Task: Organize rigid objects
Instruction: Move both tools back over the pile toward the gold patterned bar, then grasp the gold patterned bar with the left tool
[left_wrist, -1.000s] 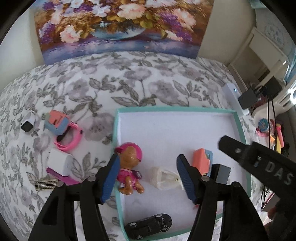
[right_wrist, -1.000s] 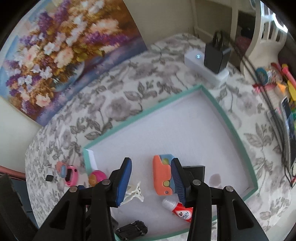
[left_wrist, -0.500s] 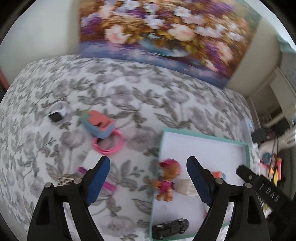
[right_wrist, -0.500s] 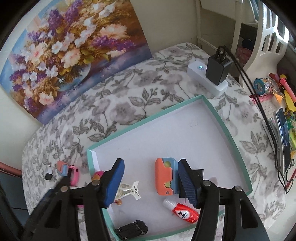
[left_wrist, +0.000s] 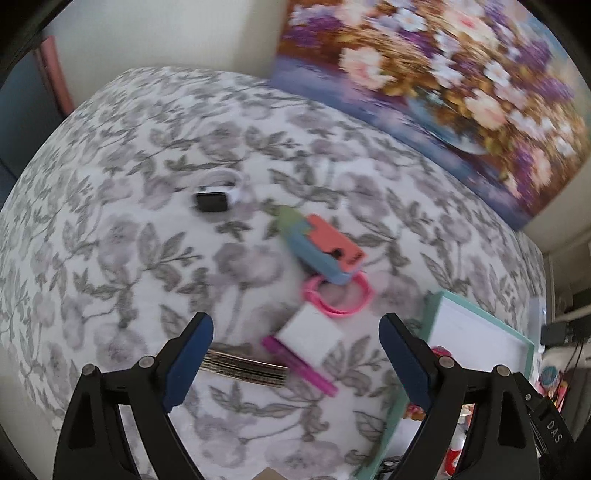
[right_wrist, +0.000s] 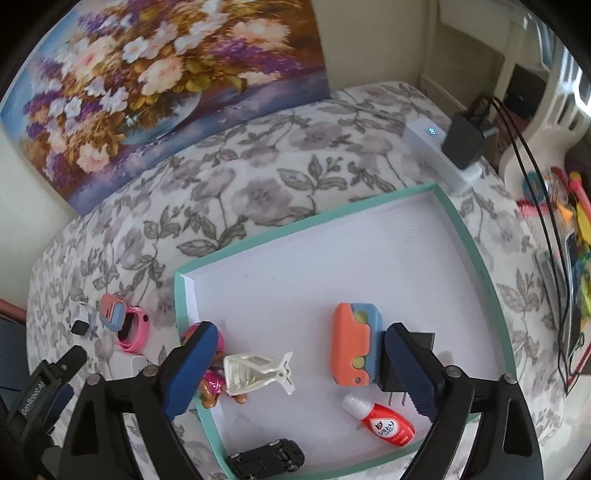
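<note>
Though blurred — pink watch (left_wrist: 338, 295), unheld

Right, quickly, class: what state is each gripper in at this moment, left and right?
Left gripper: jaws opening, empty, above the floral cloth.
Right gripper: jaws opening, holding nothing, over the teal tray.

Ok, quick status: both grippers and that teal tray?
Left gripper opening, empty, over loose items. Right gripper opening, empty. Teal-rimmed tray part-filled. Nothing blocking.
</note>
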